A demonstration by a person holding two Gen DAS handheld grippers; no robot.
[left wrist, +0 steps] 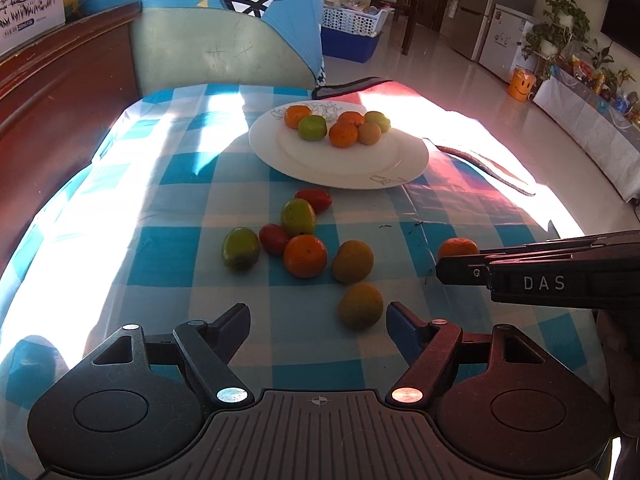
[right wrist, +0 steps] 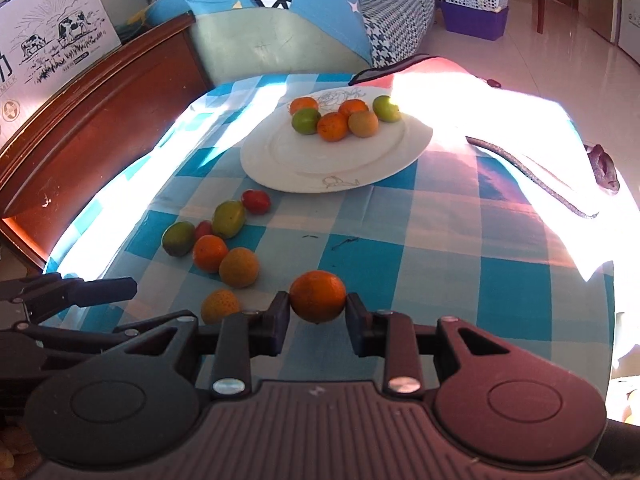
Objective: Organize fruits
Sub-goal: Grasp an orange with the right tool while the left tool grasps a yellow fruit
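Note:
A white plate (left wrist: pixel 360 168) holds several oranges and green fruits at the table's far middle; it also shows in the right wrist view (right wrist: pixel 280 164). Loose fruits lie in front of it: green ones (left wrist: pixel 240 249), red tomatoes (left wrist: pixel 314 199), an orange (left wrist: pixel 305 256) and yellowish ones (left wrist: pixel 360 305). My left gripper (left wrist: pixel 318 318) is open and empty, just left of the nearest yellowish fruit. My right gripper (right wrist: pixel 318 312) is shut on an orange (right wrist: pixel 318 297); in the left wrist view it comes in from the right (left wrist: pixel 448 268) with that orange (left wrist: pixel 458 247) behind its tip.
The table has a blue-and-white checked cloth (left wrist: pixel 168 264). A dark strap (right wrist: pixel 532 176) lies on the sunlit right side. A wooden bed frame (left wrist: pixel 60 92) and blue cushion (left wrist: pixel 248 8) stand behind the table. My left gripper shows at the left of the right wrist view (right wrist: pixel 100 290).

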